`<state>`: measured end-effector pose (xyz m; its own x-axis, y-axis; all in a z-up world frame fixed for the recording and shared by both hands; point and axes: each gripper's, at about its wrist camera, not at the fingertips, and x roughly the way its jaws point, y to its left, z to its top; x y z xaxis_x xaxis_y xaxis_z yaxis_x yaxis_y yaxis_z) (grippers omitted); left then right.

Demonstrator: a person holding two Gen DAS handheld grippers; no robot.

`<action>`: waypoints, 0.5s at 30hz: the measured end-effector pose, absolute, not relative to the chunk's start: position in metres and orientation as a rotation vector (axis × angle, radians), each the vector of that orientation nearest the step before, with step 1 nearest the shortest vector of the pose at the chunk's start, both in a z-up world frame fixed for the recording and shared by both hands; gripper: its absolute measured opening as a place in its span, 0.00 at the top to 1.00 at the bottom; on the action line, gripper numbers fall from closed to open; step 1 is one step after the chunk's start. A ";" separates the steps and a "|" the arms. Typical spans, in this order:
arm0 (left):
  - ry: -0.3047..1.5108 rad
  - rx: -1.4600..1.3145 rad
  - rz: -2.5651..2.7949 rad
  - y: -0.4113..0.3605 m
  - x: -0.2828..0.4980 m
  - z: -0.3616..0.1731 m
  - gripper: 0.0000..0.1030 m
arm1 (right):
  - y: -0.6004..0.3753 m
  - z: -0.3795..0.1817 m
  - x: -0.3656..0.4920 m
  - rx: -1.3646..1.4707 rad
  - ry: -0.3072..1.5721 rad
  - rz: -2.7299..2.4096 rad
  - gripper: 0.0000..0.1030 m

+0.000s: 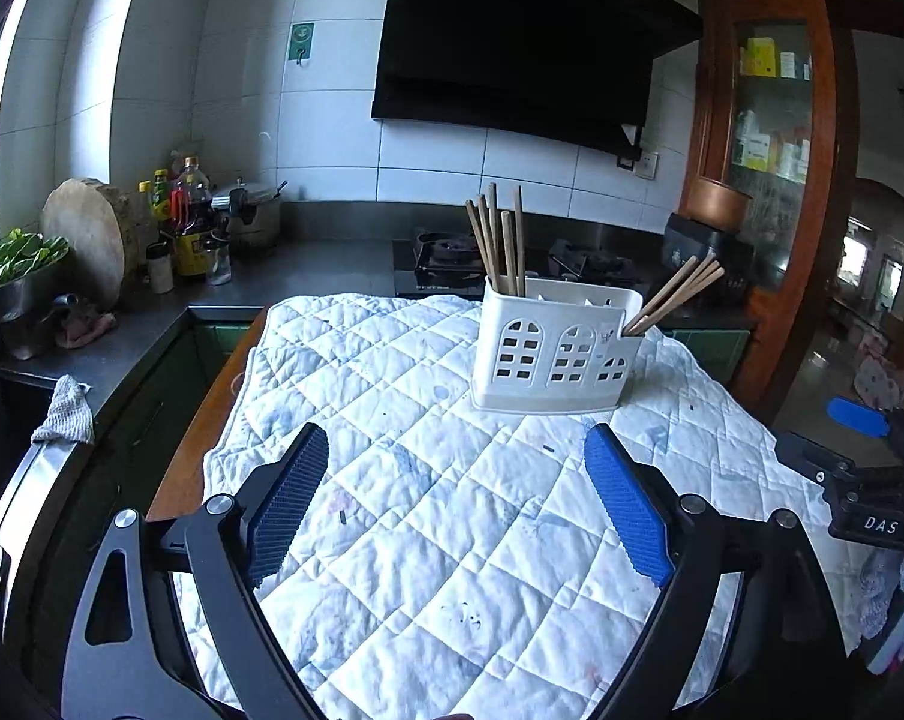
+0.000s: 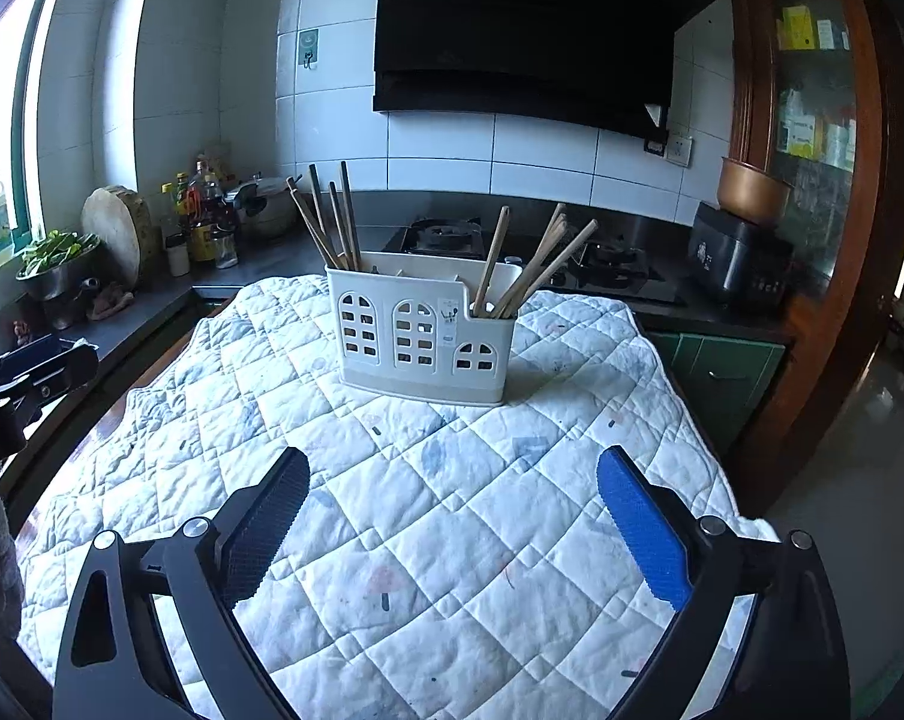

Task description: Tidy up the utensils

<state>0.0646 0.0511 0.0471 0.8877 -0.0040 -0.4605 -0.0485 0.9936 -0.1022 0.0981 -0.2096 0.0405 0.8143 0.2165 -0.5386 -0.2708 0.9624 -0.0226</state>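
Left claw (image 1: 456, 450) spread wide, nothing between the blue pads (image 1: 628, 507), hanging over the quilted cloth (image 1: 392, 540) at the near end of the bench (image 1: 179, 468). Right claw (image 2: 454, 471) likewise gaping and empty, poised above the same cloth. Both aimed toward 12 o'clock, tilted downward.

Ahead of the left claw, at about 1 o'clock and well apart from the pads: a white utensil holder (image 1: 556, 348) with arched cut-outs, standing upright on the cloth. From the right claw, the same holder straight on at 12 o'clock. One bunch of wooden chopsticks (image 1: 499, 240) upright in the holder's left-hand compartment; a second bunch of chopsticks (image 1: 673, 294) in the lower right-hand compartment, leaning out toward 2 o'clock. Middle compartment contents not clear.

Seen by the left camera at 3 o'clock: part of the right claw, blue pad showing. Seen by the right camera at 9 o'clock: part of the left claw.

Farther out, at 10 o'clock, a round wooden chopping block (image 1: 92, 240), bottles (image 1: 188, 222) and a bowl of greens (image 1: 14, 270) on the dark counter; at 12 o'clock a gas stove (image 2: 446, 237) under a black range hood (image 2: 529, 36).
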 end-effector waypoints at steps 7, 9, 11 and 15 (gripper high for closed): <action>0.501 -0.077 0.011 0.045 0.052 0.030 0.15 | -0.214 0.027 0.087 -0.098 0.568 0.220 0.07; 0.511 -0.081 0.009 0.045 0.049 0.026 0.15 | -0.217 0.024 0.085 -0.080 0.571 0.223 0.07; 0.522 -0.079 0.005 0.044 0.048 0.022 0.15 | -0.218 0.023 0.082 -0.074 0.571 0.228 0.07; 0.531 -0.066 0.010 0.043 0.046 0.018 0.15 | -0.218 0.020 0.078 -0.083 0.571 0.232 0.07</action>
